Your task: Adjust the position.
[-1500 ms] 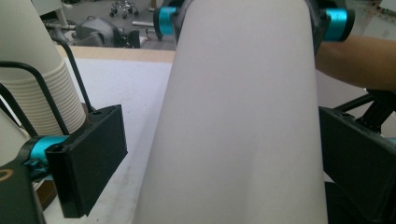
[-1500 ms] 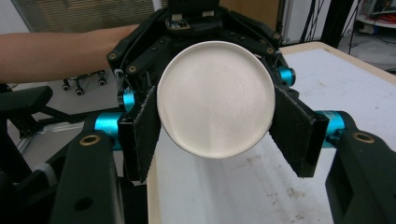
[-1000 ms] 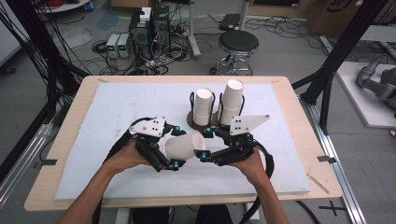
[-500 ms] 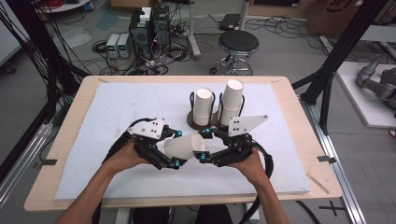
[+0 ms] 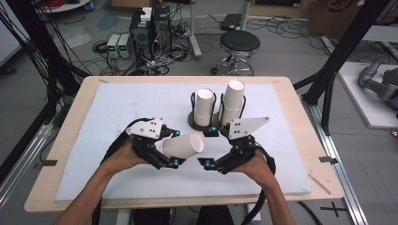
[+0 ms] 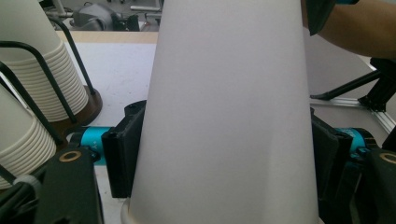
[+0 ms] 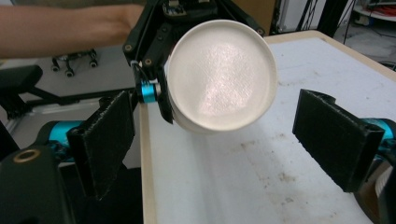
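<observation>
- Left gripper: clamped on a white paper cup, jaws pressing its sides near the rim end; the pads bear on the cup wall in the left gripper view. Its jaws have just closed in on the cup.
- Right gripper: released, jaws spread wide with nothing between the pads; its jaws have just been opening. It sits just beside the cup's base end, not touching it.
- Paper cup: held on its side above the white mat, base pointing toward the right gripper; the round base faces the camera in the right gripper view.
- Cup holder: dark round base with black wire uprights, standing on the mat beyond the grippers.
- Cup stacks: two upside-down white stacks in the holder, the shorter on the left, the taller on the right.
- Table: light wood, rim visible around the mat.
- Stool: black round seat, on the floor behind the table.
</observation>
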Available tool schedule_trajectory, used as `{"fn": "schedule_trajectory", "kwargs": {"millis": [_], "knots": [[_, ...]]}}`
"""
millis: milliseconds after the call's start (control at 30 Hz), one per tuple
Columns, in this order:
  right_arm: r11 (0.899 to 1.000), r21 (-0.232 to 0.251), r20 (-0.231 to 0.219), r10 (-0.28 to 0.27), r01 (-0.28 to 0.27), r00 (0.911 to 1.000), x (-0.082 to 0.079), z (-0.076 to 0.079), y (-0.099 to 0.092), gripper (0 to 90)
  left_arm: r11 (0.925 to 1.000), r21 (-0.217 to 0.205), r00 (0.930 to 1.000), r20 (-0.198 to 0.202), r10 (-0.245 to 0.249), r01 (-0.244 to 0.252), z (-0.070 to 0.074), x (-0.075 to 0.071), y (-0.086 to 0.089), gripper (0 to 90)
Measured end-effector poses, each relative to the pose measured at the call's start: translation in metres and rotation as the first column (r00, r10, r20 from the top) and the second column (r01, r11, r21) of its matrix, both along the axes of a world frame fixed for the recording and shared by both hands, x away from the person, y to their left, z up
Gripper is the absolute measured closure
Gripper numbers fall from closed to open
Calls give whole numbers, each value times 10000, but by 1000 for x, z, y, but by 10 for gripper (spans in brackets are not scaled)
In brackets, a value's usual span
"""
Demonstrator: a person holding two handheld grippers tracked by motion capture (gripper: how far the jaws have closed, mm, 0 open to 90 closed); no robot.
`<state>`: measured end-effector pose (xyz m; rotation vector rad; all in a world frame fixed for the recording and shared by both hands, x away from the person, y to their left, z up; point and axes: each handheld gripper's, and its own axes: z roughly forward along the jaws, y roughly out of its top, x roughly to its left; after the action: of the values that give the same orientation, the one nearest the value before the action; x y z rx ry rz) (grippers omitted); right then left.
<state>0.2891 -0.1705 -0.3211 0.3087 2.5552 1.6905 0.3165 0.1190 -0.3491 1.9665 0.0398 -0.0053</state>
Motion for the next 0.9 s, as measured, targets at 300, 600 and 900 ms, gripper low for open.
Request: {"fn": "schedule_trajectory", "kwargs": {"millis": [300, 600, 900], "knots": [[9864, -1612, -60, 325, -331, 9995, 3, 8, 1, 136, 9767, 2140, 9994, 325, 72, -140, 14, -9, 2, 277], [9056, -4190, -160, 650, -657, 9978, 12, 13, 21, 138, 9028, 4296, 9996, 262, 101, -204, 26, -6, -8, 277], [7692, -6233, -513, 1398, -1411, 9889, 18, 15, 42, 154, 8250, 5650, 9996, 264, -46, -111, 28, -6, -20, 278]]}}
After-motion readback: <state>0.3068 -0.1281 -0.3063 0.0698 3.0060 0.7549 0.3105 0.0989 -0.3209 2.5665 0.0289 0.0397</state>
